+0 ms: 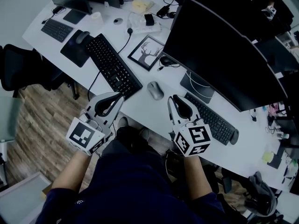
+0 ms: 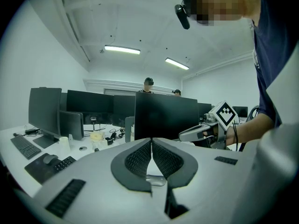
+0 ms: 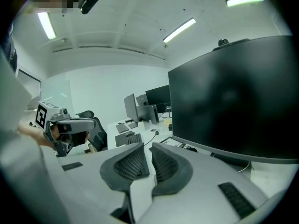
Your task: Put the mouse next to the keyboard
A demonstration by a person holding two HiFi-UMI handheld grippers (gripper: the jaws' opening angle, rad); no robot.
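Note:
A grey mouse (image 1: 155,90) lies on the white desk (image 1: 140,107), just right of the near end of a long black keyboard (image 1: 113,64). My left gripper (image 1: 120,97) hangs at the desk's front edge by that keyboard's near corner, left of the mouse. Its jaws touch at the tips and hold nothing (image 2: 151,140). My right gripper (image 1: 171,99) hovers a short way right of the mouse, apart from it. Its jaws stand a narrow gap apart with nothing between them (image 3: 148,146). The keyboard (image 3: 133,139) shows beyond the right gripper's jaws.
A large dark monitor (image 1: 224,55) looms over the desk's right half, with a second keyboard (image 1: 210,118) below it. A framed deer picture (image 1: 147,52), a black mouse pad (image 1: 74,48) with another mouse, cables and small items lie further back. A black chair (image 1: 18,69) stands left.

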